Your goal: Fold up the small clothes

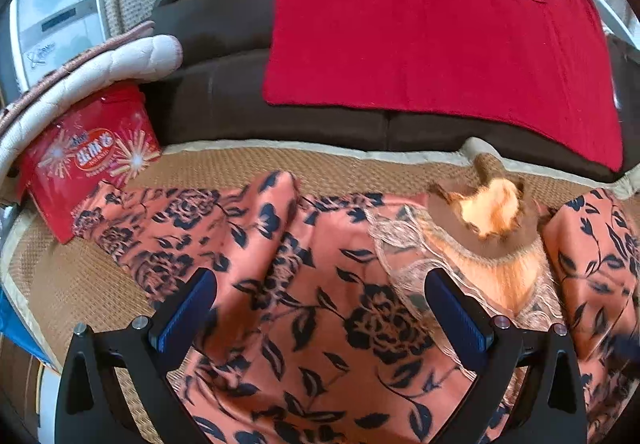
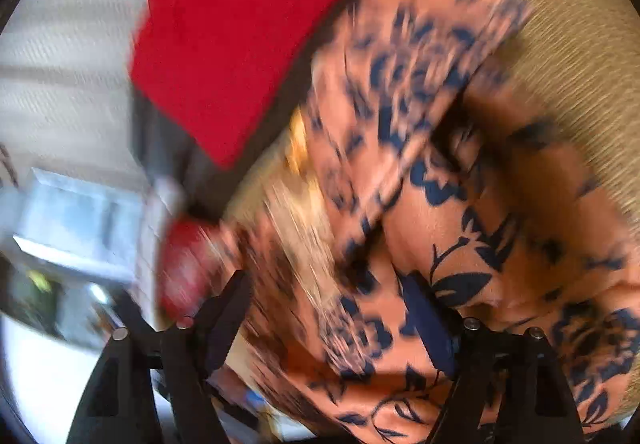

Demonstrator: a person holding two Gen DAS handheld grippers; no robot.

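Home: sofa (image 1: pixel 224 44), woven mat (image 1: pixel 80 276)

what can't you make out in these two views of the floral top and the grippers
- Left wrist view: the lower part of the floral garment is cut off by the bottom edge and hidden behind the left gripper.
- Left wrist view: small print on the red snack bag is too small to read.
- Right wrist view: motion blur smears everything left of the right gripper, so the pale objects there cannot be identified.
- Neither view shows the person's hands.
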